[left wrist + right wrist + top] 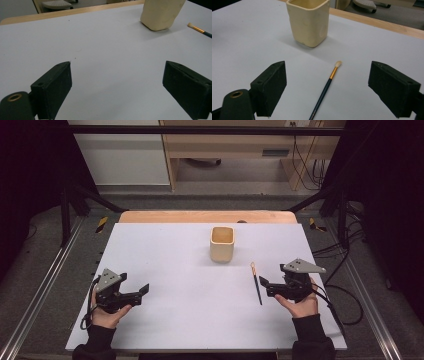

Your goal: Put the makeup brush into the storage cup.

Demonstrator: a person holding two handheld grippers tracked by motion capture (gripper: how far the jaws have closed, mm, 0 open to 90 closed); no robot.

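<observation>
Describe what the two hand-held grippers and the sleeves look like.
Both the left hand-held gripper and the right hand-held gripper are black, each with two blocky jaws, a grey three-cornered top plate and a trailing black cable. The person wears black long sleeves.

Two black jaws of the right gripper (327, 92) rise from the bottom edge, set wide apart with nothing pressed between them. A thin brush (325, 91) lies flat on the white table (249, 45) in the gap between the jaws, touching neither. Its dark handle runs from the bottom edge up to a gold band and a pale tip. Beyond the tip, a cream square cup (308, 22) stands upright, well apart from the brush. A wooden edge (387, 25) borders the far side.
</observation>
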